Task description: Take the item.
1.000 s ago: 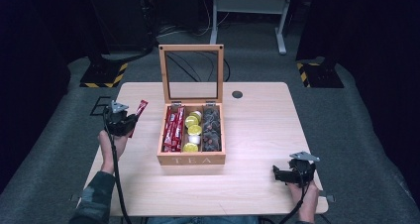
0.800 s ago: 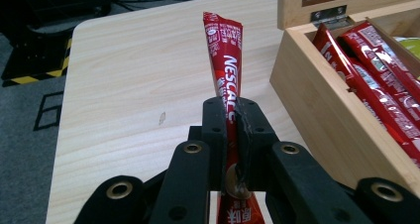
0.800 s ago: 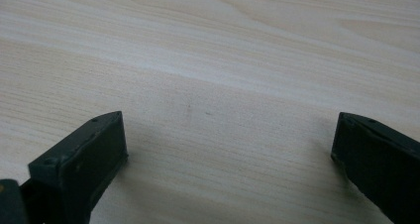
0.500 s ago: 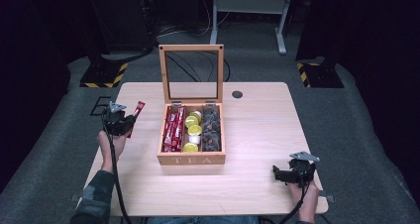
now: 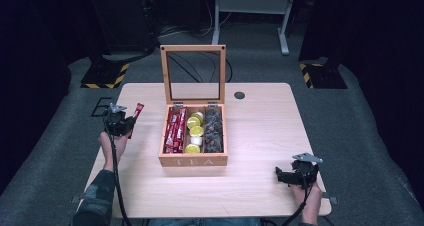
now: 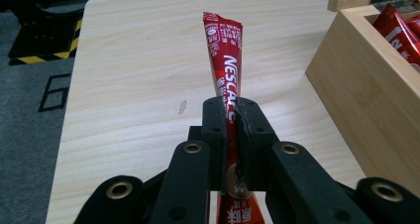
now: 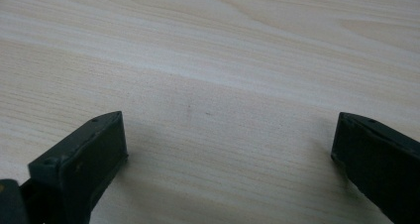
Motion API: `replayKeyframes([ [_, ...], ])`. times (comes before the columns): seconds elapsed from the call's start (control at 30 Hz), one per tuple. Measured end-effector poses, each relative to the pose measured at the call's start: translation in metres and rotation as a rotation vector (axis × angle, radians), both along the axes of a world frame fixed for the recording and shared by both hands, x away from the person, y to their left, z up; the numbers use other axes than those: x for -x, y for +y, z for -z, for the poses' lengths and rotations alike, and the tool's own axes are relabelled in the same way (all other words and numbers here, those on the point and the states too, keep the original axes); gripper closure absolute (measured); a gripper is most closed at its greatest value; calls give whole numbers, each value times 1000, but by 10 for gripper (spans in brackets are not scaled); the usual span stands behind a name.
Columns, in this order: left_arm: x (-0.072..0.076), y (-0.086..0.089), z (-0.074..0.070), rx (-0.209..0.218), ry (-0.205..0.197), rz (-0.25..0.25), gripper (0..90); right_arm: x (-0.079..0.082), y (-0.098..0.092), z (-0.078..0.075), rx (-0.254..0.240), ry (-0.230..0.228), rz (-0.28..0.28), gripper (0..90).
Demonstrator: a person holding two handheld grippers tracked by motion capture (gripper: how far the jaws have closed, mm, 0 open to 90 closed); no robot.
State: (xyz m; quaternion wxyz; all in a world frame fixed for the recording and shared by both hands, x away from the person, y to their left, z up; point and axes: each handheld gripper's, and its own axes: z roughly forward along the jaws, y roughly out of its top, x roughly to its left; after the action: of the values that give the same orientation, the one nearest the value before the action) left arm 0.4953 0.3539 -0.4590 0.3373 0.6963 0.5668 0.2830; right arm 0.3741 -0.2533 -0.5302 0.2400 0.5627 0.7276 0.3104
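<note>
Two grippers are at the table [image 5: 260, 116]; the left gripper [image 6: 232, 120] has its jaws clamped tight on a red sachet [image 6: 227, 60], which sticks up past the fingertips [image 6: 216, 116] and hangs out below them too; a wooden box [image 5: 193, 160], lid raised, stands just to the right of those fingers, with more red sachets [image 5: 174, 130], yellow capsules [image 5: 194, 132] and dark pods [image 5: 214, 131] inside; the right gripper [image 7: 228, 149] has its jaws spread wide, gripping nothing, bare table between its fingers [image 7: 94, 149].
</note>
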Motion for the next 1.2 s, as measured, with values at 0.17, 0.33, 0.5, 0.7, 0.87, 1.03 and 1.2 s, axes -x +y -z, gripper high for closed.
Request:
replayKeyframes([
  [0.17, -5, 1, 6, 30, 25, -24, 830, 0, 0, 0, -5, -1, 3, 1],
  [0.33, -9, 3, 13, 22, 35, -35, 830, 0, 0, 0, -5, -1, 3, 1],
  [0.5, -12, 7, 20, 17, 54, -54, 830, 0, 0, 0, -2, 0, 2, 1],
  [0.7, -15, 11, 27, 13, 66, -68, 830, 0, 1, 0, -6, -1, 5, 1],
  [0.87, -17, 13, 31, 12, 78, -75, 830, 0, 0, 0, 0, 0, -1, 1],
  [1.03, -19, 14, 36, 11, 89, -85, 829, 0, 0, 0, 0, 1, 0, 1],
  [1.2, -21, 17, 39, 9, 101, -93, 829, 0, 0, 0, -3, 0, 2, 1],
])
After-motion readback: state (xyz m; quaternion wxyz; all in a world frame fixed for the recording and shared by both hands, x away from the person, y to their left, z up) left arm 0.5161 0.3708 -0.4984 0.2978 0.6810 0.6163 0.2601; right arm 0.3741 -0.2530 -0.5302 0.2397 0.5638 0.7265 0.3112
